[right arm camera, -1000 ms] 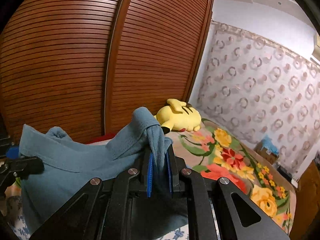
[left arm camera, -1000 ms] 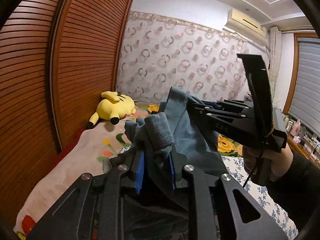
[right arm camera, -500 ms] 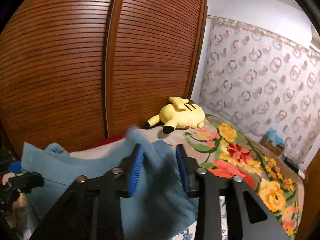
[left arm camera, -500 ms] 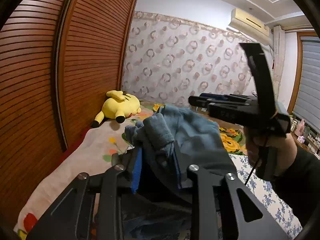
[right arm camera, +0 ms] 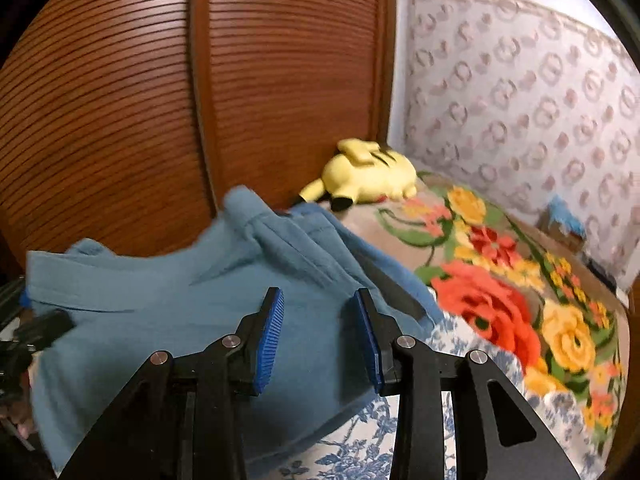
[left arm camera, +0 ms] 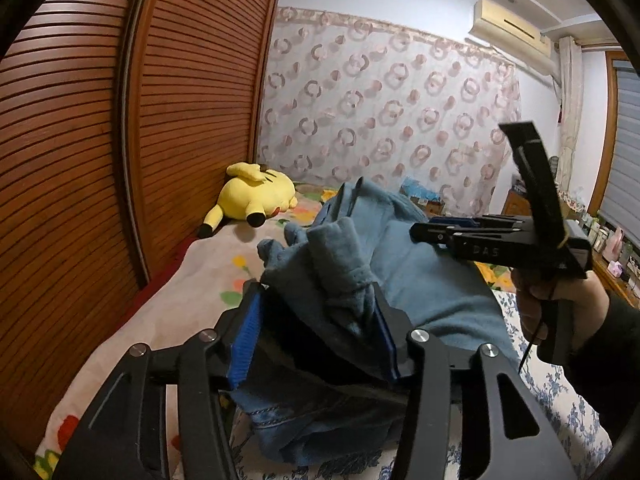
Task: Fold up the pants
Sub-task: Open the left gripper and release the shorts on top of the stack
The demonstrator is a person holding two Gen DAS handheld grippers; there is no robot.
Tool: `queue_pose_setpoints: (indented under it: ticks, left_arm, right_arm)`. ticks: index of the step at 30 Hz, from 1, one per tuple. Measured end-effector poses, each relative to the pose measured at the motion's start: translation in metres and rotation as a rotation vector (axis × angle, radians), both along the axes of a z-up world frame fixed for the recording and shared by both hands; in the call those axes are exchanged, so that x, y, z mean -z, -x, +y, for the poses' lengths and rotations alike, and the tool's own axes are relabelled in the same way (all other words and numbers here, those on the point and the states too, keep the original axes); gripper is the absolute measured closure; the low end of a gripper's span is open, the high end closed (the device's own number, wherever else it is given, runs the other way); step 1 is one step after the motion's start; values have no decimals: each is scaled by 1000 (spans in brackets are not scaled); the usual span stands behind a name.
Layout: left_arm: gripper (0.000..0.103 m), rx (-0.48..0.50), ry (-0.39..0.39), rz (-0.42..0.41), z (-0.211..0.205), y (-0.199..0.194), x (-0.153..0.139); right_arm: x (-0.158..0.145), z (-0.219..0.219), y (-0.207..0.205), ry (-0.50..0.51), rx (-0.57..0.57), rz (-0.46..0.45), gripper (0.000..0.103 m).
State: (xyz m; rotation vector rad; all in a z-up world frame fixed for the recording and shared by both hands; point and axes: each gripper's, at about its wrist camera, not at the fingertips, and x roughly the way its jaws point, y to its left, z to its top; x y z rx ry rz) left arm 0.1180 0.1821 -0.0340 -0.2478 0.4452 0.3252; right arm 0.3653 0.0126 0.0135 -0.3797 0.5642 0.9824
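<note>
Bed [right arm camera: 500, 304] beside slatted wardrobe: your left gripper [left arm camera: 316, 332], fingers wide, merely cradles bunched pants [left arm camera: 420, 280]. Right gripper [right arm camera: 320, 332], fingers wide, holds nothing. Risk: the unclamped cloth slides off and the fold collapses.

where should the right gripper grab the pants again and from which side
Probably the raised waistband corner of the pants, coming from above and the right. That seamed edge stands up clear of the bed, so the right gripper, whose jaws stand open, can close across it. The left gripper has a bunched fold between its open jaws.
</note>
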Motion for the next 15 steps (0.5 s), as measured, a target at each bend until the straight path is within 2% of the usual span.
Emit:
queue_pose_setpoints:
  ticks: [4, 7, 13, 14, 15]
  left_arm:
    - [34, -5, -16, 3, 0, 4, -4]
    - [25, -2, -18, -2, 1, 10, -8]
    - [23, 12, -20, 17, 1, 23, -13]
    - [23, 11, -24, 18, 0, 25, -14]
    - [22, 11, -26, 15, -1, 29, -16]
  right_arm:
    - [-4, 8, 1, -3, 5, -7, 65]
    - [-9, 6, 6, -20, 13, 4, 65]
    - [-4, -10, 27, -44, 20, 0, 65]
    - [-4, -11, 30, -47, 20, 2, 63]
    - [-4, -13, 34, -51, 21, 4, 55]
